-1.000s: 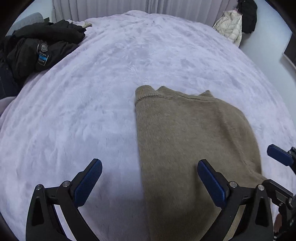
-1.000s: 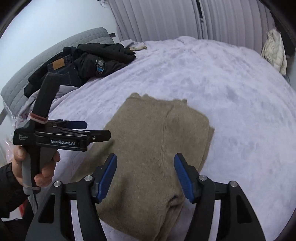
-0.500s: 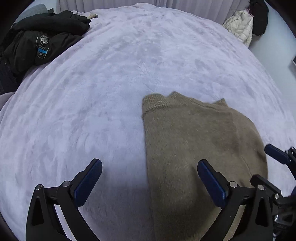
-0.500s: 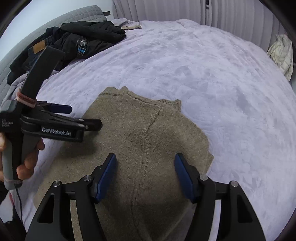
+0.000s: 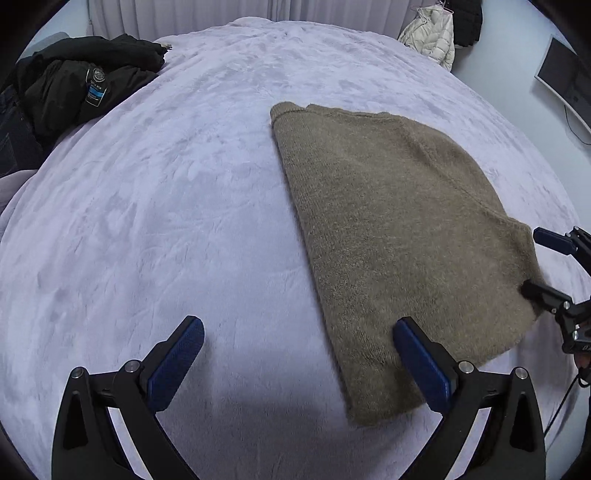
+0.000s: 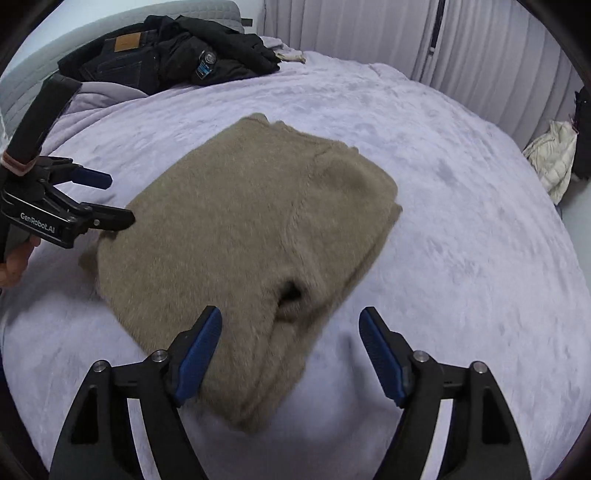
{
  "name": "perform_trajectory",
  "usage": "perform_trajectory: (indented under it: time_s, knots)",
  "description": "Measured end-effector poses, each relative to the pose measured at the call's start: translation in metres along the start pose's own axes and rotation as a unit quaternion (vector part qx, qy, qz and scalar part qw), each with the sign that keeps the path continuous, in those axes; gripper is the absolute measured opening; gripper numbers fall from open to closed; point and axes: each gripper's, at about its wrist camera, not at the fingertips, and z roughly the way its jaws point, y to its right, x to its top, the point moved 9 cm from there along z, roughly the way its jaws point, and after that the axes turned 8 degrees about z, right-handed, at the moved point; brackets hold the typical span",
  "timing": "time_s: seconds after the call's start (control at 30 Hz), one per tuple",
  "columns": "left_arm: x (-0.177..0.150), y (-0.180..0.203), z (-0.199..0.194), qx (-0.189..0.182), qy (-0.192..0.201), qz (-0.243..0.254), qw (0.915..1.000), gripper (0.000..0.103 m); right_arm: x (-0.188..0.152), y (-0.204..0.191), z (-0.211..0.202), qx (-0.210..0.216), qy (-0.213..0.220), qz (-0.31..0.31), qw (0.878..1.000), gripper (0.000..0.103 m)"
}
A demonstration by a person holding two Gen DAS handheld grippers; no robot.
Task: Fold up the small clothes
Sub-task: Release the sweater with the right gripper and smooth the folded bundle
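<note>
A folded olive-brown knit sweater (image 5: 388, 229) lies flat on the lilac plush bedspread (image 5: 166, 221). My left gripper (image 5: 299, 365) hovers open at the sweater's near left edge; its right finger is over the knit, its left finger over bare bedspread. In the right wrist view the same sweater (image 6: 240, 229) shows a dark cuff opening near its front. My right gripper (image 6: 290, 350) is over that near corner, its jaws opening, pads clear of the fabric. Each gripper shows in the other's view: the right gripper (image 5: 546, 266) at the sweater's right edge, the left gripper (image 6: 109, 199) held by a hand (image 6: 14, 258).
A pile of black jacket and jeans (image 6: 166, 59) lies at the bed's far left by a grey headboard (image 6: 44, 88). A white puffer jacket (image 5: 432, 33) hangs beyond the far right edge, near curtains (image 6: 369, 37). A monitor (image 5: 565, 81) stands on the right wall.
Both grippers have shifted: the left one has moved off the sweater toward its left edge, the right one toward its near right corner. The right jaws stand wider. The sweater lies still.
</note>
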Motion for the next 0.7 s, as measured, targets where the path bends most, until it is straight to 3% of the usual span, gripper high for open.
perform_trajectory:
  time_s: [0.07, 0.17, 0.27, 0.33, 0.47, 0.53, 0.6, 0.7]
  knots:
    - [0.015, 0.002, -0.006, -0.007, 0.017, -0.008, 0.9998, 0.103, 0.017, 0.006, -0.015, -0.007, 0.035, 0.007, 0.999, 0.080]
    - [0.014, 0.018, 0.012, -0.006, -0.007, -0.001, 1.0000, 0.103, 0.067, 0.006, -0.016, 0.012, 0.068, 0.032, 0.997, 0.080]
    - [0.007, 0.020, 0.020, 0.010, -0.001, -0.008, 0.9999, 0.103, 0.113, 0.001, 0.022, 0.021, 0.048, 0.052, 0.997, 0.080]
    - [0.004, 0.017, 0.020, 0.001, -0.005, -0.031, 0.9995, 0.103, 0.127, -0.001, 0.061, 0.019, 0.006, 0.061, 0.998, 0.080]
    - [-0.001, 0.013, 0.025, -0.027, -0.014, -0.059, 0.9978, 0.103, 0.117, 0.020, 0.123, -0.048, -0.075, 0.052, 0.995, 0.083]
    - [-0.001, 0.012, 0.024, -0.032, -0.015, -0.059, 0.9976, 0.103, 0.117, 0.038, 0.120, -0.031, -0.063, 0.109, 0.992, 0.084]
    - [0.001, 0.011, 0.018, -0.032, -0.014, -0.053, 0.9980, 0.103, 0.113, 0.054, 0.103, -0.040, -0.049, 0.160, 0.985, 0.085]
    - [0.009, 0.007, 0.009, -0.037, 0.000, -0.055, 0.9978, 0.103, 0.097, 0.062, 0.072, -0.031, -0.022, 0.188, 0.981, 0.086]
